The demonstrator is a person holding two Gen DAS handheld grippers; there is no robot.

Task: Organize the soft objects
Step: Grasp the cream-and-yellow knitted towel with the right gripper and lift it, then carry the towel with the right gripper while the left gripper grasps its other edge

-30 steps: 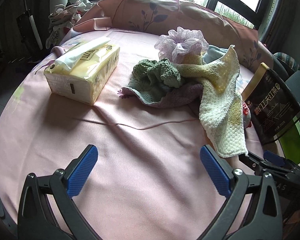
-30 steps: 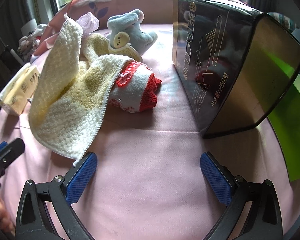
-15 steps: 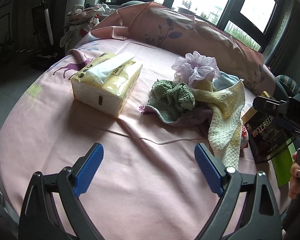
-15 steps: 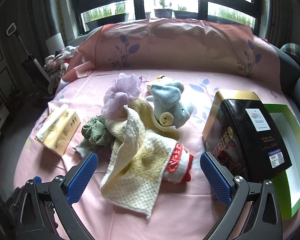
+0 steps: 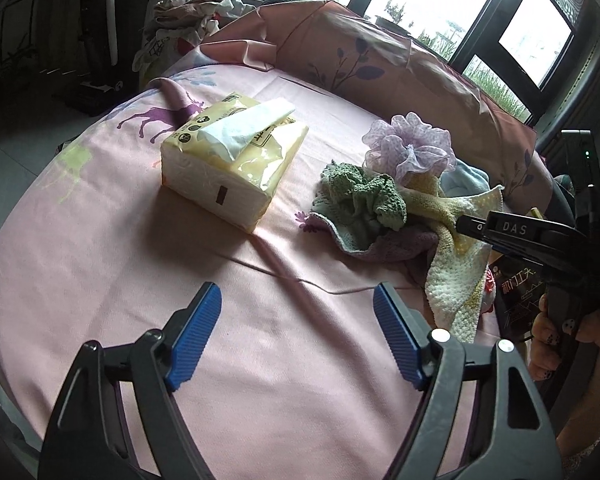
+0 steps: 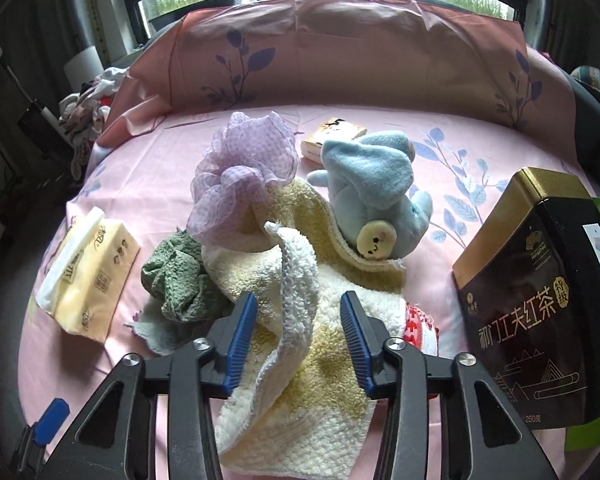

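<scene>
Pink bedsheet w/ leaf print covered the bed, and the soft stuff sat piled mid-bed. From my right wrist cam I saw the cream-and-yellow towel draped over the heap, one fold of it standing up between the blue pads of the right hand-held gripper. Its jaws were closing, pads either side of that fold; couldn't tell if they pressed it yet. Lilac mesh pouf sat on the towel's far end, green knit cloth bunched just left of it, light-blue plush toy on the towel's far right edge, and a red-and-white knit piece poked out under the towel at right. Yellow tissue pack lay apart at left, a small tissue pack behind the plush, black-and-gold tea tin at right. On the left wrist cam, the left hand-held gripper hovered over bare sheet, jaws closing w/ nothing between them, well short of the pile. Same cam showed the right unit's black body reaching in over the towel, a person's hand on its grip.
</scene>
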